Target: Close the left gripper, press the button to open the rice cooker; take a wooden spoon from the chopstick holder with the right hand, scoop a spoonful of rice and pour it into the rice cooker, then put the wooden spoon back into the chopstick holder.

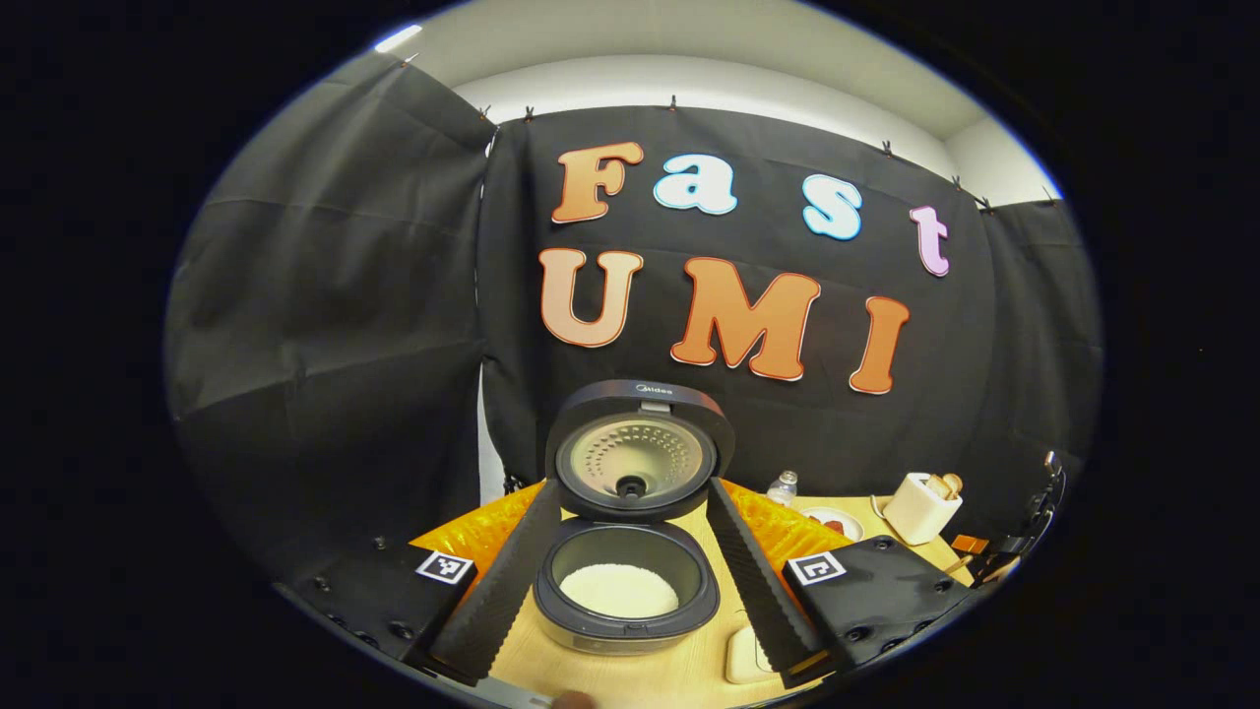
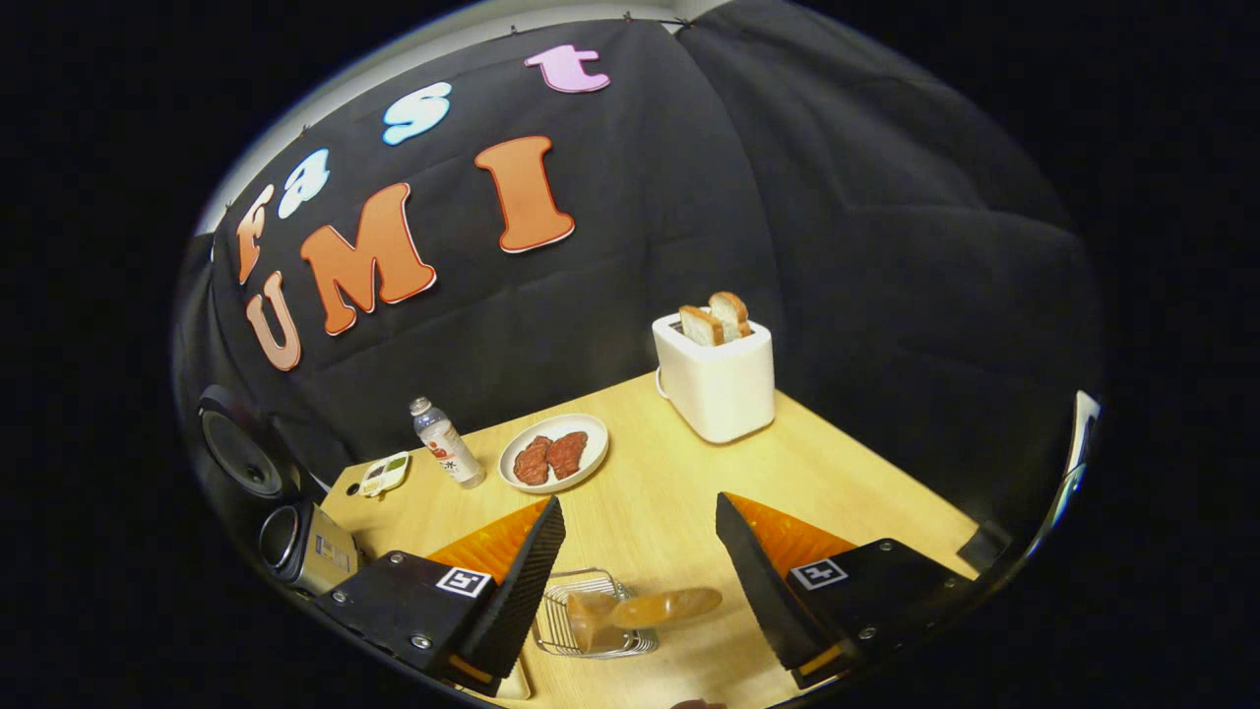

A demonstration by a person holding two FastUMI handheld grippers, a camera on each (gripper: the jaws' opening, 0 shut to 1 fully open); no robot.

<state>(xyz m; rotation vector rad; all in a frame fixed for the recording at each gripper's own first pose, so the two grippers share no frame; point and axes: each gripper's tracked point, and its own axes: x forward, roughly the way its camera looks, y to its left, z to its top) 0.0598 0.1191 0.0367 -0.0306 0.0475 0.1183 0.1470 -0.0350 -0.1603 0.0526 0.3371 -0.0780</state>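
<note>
Your left gripper view looks level and close at the open rice cooker [image 1: 630, 522]. Your right gripper view looks down across the worktop [image 2: 669, 492] from higher. Both catch the toaster [image 1: 920, 507] and plate [image 1: 832, 522].

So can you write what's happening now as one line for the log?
rice cooker: lid open, rice inside | wooden spoon: in chopstick holder | left hand-held gripper: open | right hand-held gripper: open, around spoon

Black cloth wall [image 2: 787, 197] (wooden table [image 2: 837, 463])
</note>
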